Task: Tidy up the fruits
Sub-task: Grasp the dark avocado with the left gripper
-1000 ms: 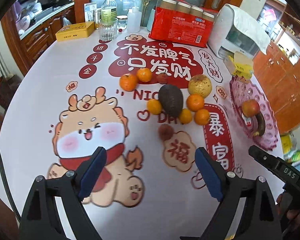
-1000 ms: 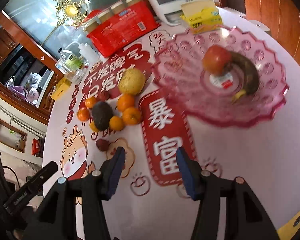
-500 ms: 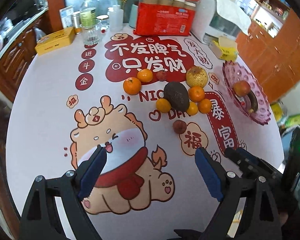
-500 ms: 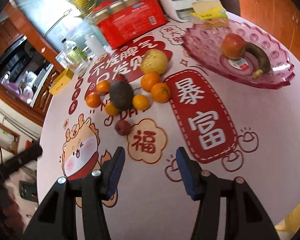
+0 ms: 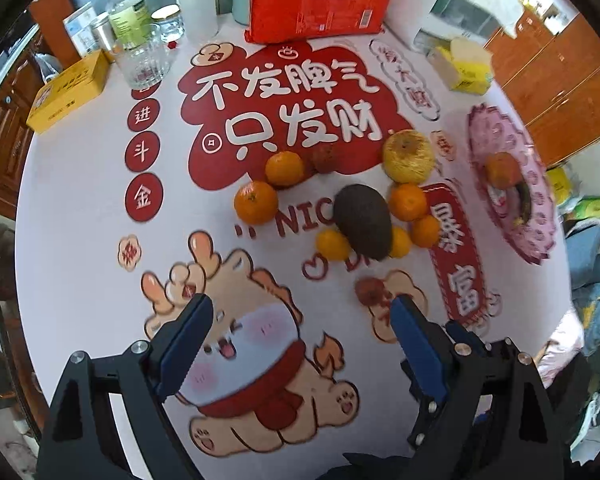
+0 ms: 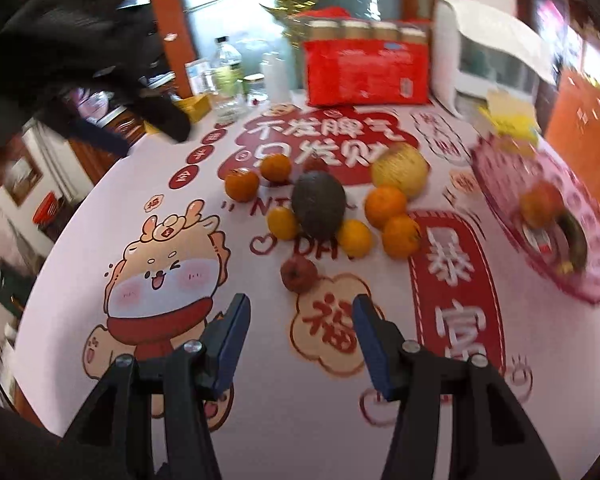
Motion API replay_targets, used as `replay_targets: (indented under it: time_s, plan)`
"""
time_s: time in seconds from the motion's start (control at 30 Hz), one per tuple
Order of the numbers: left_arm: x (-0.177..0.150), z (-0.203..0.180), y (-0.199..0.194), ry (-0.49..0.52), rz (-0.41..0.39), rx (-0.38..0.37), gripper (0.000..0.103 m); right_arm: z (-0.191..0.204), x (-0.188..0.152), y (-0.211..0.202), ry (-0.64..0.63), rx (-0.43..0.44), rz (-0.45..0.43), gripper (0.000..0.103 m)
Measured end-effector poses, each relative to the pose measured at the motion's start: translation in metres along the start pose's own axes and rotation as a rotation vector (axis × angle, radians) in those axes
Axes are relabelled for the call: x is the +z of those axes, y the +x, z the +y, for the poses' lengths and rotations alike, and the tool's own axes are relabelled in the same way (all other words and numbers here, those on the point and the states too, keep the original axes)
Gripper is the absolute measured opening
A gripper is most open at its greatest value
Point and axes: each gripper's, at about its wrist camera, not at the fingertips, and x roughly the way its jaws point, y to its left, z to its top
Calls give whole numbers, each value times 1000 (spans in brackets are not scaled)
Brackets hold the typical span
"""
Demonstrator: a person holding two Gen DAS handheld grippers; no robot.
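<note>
— Where is the fruit sitting right now?

— I'm seeing the avocado (image 6: pixel 318 205) lying mid-table with oranges (image 6: pixel 386 205) touching its sides, a yellow pear (image 6: pixel 399 169) behind them, and a small dark-red fruit (image 6: pixel 299 273) alone in front. The pink plate (image 6: pixel 596 280) at the right is holding a red apple (image 6: pixel 540 204) and a dark banana.

— What is changing from a moment ago?

— I'm bringing my right gripper (image 6: pixel 300 316) around from the plate; it's now pointing at that small red fruit, jaws spread, holding nothing. My left gripper (image 5: pixel 300 332) is moving in closer over the cartoon dragon (image 5: pixel 256 340), also gaping and empty.

— Anything hard to read?

— The plate is smearing with motion blur, so the banana is perhaps touching the apple; I can't say. A dark blurred shape (image 6: pixel 100 60) is covering the right view's upper left corner.

— And around it?

— A red package (image 5: pixel 320 0), bottles (image 5: pixel 130 12), a glass (image 5: pixel 142 60) and a yellow tin (image 5: pixel 68 90) are lining the far edge.
</note>
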Motion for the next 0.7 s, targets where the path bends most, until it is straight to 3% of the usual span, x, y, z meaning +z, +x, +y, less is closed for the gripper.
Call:
replay_targets:
  time_s: [0.43,0.7]
  plan:
    - [52,-26,85,-48,140,-75,91,-1,0,57,-150,58,13,53]
    - [67,-34,123,-79,152,-117,91,-2,-3,80,-166,82,37,53]
